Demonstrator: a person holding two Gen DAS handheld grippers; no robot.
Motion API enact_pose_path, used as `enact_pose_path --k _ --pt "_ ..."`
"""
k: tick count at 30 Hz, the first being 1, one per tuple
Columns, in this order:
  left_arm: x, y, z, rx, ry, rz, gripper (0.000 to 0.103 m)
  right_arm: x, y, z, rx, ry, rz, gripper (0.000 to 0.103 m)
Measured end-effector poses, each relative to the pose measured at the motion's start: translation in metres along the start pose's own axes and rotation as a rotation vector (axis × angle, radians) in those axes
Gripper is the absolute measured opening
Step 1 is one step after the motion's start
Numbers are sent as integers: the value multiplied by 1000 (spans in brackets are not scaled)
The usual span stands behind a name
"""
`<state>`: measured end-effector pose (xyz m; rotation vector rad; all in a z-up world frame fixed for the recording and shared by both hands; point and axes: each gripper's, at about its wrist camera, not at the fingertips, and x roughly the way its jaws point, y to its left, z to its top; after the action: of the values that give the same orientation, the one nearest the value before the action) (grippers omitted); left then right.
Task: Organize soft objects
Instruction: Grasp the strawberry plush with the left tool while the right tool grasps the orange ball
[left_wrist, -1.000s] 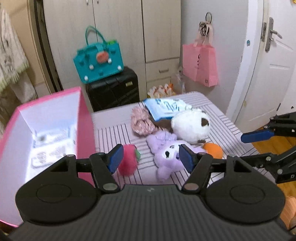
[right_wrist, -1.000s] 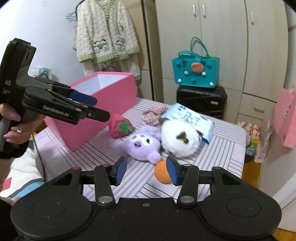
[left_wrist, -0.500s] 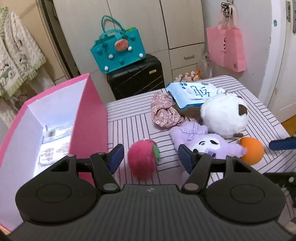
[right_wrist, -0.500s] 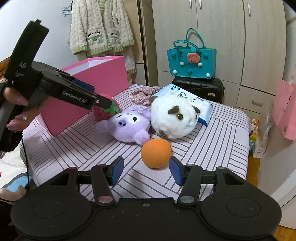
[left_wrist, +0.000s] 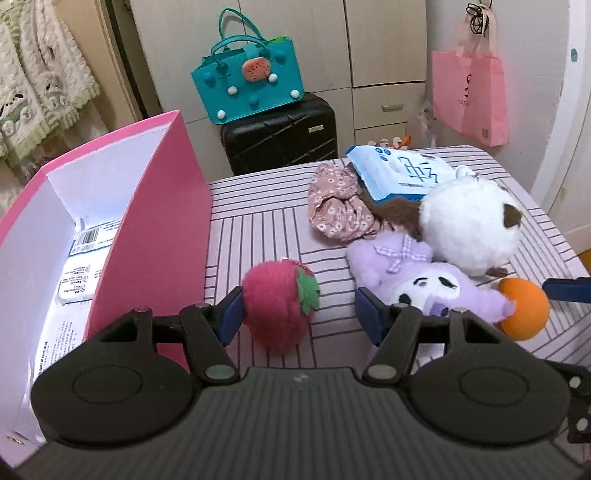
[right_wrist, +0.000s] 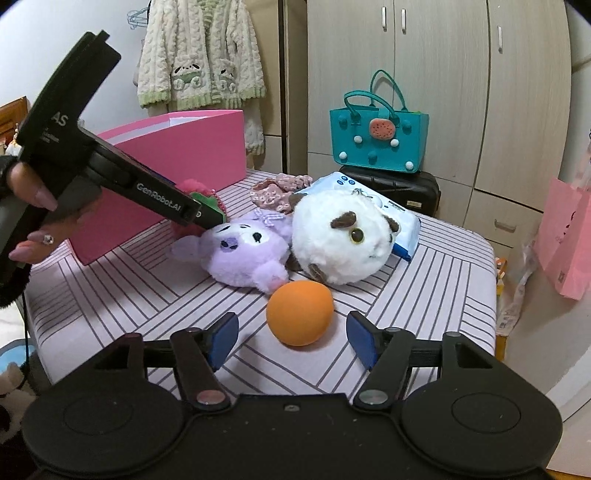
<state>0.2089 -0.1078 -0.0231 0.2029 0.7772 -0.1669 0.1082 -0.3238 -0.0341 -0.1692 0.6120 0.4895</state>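
The worry here is a glancing grip: the fuzzy red strawberry plush (left_wrist: 277, 303) sits off-centre in the left gripper (left_wrist: 298, 316), touching or just beside one blue pad (left_wrist: 232, 313) while the other pad stands well clear of it, so a squeeze could nudge the soft toy sideways instead of catching it. The smooth orange ball (right_wrist: 300, 312) could likewise roll off across the striped pink tablecloth (right_wrist: 436, 280) if the right gripper (right_wrist: 291, 336) meets it unevenly (round things rarely wait). Both claws are open and hold nothing; the right one's jaws have just been opening, with the ball lying just ahead of the gap between them, not yet inside it. The strawberry lies near the open pink cardboard box (left_wrist: 162, 206), which is probably its destination. The lilac plush creature (right_wrist: 246, 252) and the round white plush with brown patches (right_wrist: 341, 240) rest together, touching, just beyond the ball.
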Motion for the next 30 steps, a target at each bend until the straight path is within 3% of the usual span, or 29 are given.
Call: enact_pose_path --k 2,6,10,19,22,25,30 --pt "1 0 -2 -11 -9 2 59 2 1 -1 -1 -2 -3 70" --pt "3 5 -7 -47 -4 -2 33 3 8 -5 -43 -57 -28 70" --pt "3 12 -12 -92 -26 -44 31 4 13 -6 -78 -75 -37 75" --pt "-13 16 -28 -165 -78 -101 27 8 15 1 -62 -4 -27 76" --pt "-20 13 -31 -196 -99 -108 27 10 14 4 -22 7 -31 76" --pt "-27 4 -33 -164 -124 -97 26 11 8 6 59 7 -39 75" --pt "-35 6 -40 -175 -116 -126 26 10 1 4 158 8 -40 60"
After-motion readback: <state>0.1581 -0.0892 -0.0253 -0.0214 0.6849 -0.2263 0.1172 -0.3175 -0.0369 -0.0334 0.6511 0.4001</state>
